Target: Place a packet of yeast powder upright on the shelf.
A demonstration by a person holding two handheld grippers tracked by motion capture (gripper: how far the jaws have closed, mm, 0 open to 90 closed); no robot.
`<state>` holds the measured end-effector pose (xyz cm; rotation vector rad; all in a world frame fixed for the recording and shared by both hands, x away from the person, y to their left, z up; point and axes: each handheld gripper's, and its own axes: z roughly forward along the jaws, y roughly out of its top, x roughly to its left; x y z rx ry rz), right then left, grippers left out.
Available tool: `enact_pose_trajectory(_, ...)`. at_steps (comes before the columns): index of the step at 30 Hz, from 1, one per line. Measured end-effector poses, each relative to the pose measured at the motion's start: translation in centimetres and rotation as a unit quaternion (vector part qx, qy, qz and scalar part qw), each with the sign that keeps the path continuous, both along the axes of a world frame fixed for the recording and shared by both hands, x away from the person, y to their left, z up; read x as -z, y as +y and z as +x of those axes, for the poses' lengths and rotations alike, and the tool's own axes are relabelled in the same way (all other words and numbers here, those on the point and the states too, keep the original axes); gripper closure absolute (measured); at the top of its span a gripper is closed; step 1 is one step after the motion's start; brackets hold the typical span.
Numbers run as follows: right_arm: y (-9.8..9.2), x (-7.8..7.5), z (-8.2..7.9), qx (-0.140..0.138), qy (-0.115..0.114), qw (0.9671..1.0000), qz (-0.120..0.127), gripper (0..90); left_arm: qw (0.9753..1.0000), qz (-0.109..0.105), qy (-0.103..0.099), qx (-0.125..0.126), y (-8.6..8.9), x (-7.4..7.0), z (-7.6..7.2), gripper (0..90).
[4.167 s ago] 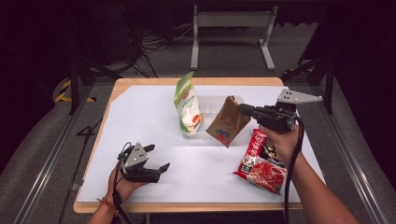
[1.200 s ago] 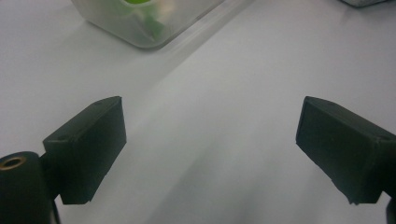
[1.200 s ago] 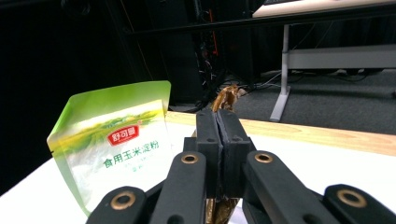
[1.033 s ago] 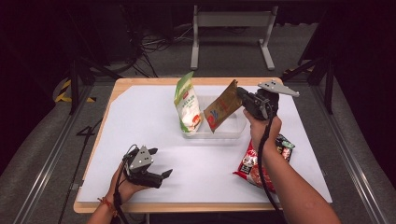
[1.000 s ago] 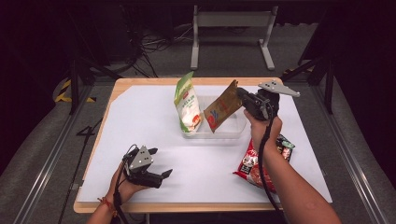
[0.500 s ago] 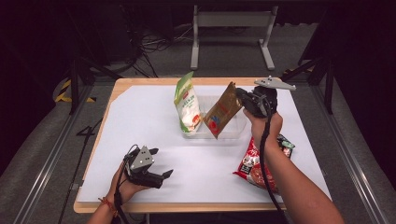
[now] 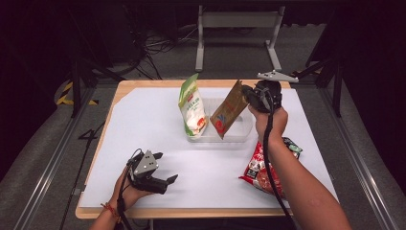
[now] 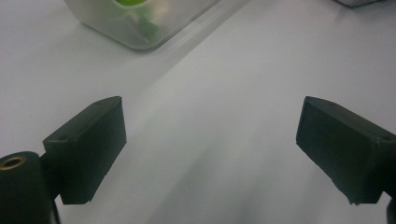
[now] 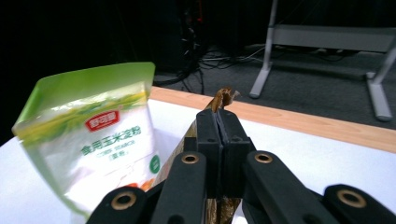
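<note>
Two pouches at centre frame; right gripper (image 7: pixel 250 94) clamps brown pouch (image 7: pixel 229 109) top; lower upright into clear tray (image 7: pixel 245 130) beside green pouch (image 7: pixel 192 108); left gripper (image 7: pixel 165 181) wide, idle.

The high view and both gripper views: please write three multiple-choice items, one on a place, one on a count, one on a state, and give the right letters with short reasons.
1. Where does the green and white pouch stand?
A. in the clear tray
B. on the floor
C. at the table's near edge

2. How many packages are on or above the table?
A. one
B. three
C. five

3. How are the left tongs?
A. shut on a pouch
B. shut on nothing
C. open, holding nothing

Answers: 1 A, its base sits inside the tray. 2 B, the green and white pouch, the brown pouch and the red packet near the person's right forearm. 3 C, the left gripper view shows both jaws wide apart over bare white table, while the right tongs are closed on the brown pouch's top edge.
</note>
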<state>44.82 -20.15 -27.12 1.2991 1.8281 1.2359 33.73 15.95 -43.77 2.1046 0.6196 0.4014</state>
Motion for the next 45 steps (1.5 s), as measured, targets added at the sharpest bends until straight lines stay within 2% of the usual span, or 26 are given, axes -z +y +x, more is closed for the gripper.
enact_pose_trajectory(9, 1.3, 0.3, 2.4, 0.03, 0.006, 0.9995, -0.013, 88.6, 1.0, -0.002, -0.001, 0.0, 0.0, 0.0, -0.1, 9.0)
enact_pose_trajectory(13, 1.3, 0.2, 3.7, 0.039, 0.012, 0.9992, 0.001, 88.6, 1.0, -0.003, -0.003, 0.001, 0.1, 0.0, 0.0, 9.0)
enact_pose_trajectory(16, 1.8, 0.2, 4.2, 0.04, 0.011, 0.9992, 0.001, 88.6, 1.0, -0.005, -0.002, -0.001, 0.2, -0.1, 0.0, 9.0)
enact_pose_trajectory(18, 2.2, 0.3, 4.4, 0.036, 0.007, 0.9993, 0.005, 88.5, 1.0, -0.007, -0.002, 0.001, 0.2, -0.1, 0.0, 9.1)
enact_pose_trajectory(24, 3.2, 0.8, 4.4, 0.026, -0.001, 0.9997, -0.002, 87.6, 1.0, -0.004, -0.001, 0.002, 0.1, 0.0, 0.0, 9.0)
enact_pose_trajectory(26, 3.3, 1.1, 4.2, 0.017, -0.01, 0.9998, 0.009, 86.5, 1.0, -0.004, -0.002, 0.002, 0.1, 0.0, 0.0, 9.0)
enact_pose_trajectory(28, 3.5, 1.5, 3.9, 0.014, -0.016, 0.9998, -0.005, 85.4, 1.0, -0.004, -0.001, 0.003, 0.1, 0.0, 0.0, 9.0)
enact_pose_trajectory(30, 3.8, 2.0, 3.5, -0.005, -0.013, 0.9999, -0.006, 84.1, 1.0, -0.001, -0.001, 0.003, 0.0, 0.0, 0.0, 9.0)
enact_pose_trajectory(32, 4.0, 2.3, 3.2, -0.011, -0.018, 0.9997, -0.011, 84.1, 1.0, 0.0, -0.001, 0.004, -0.1, 0.0, 0.0, 9.0)
enact_pose_trajectory(35, 4.2, 2.9, 3.0, -0.029, -0.014, 0.9995, -0.002, 84.2, 1.0, 0.001, -0.002, 0.004, -0.1, 0.0, -0.1, 9.0)
enact_pose_trajectory(39, 4.5, 3.6, 2.6, -0.044, -0.012, 0.9988, -0.014, 84.0, 1.0, 0.0, -0.002, 0.003, 0.0, 0.0, -0.1, 9.0)
enact_pose_trajectory(45, 4.4, 4.4, 2.4, -0.066, -0.006, 0.9978, -0.006, 83.8, 1.0, -0.001, -0.002, 0.001, 0.1, 0.0, 0.0, 9.1)
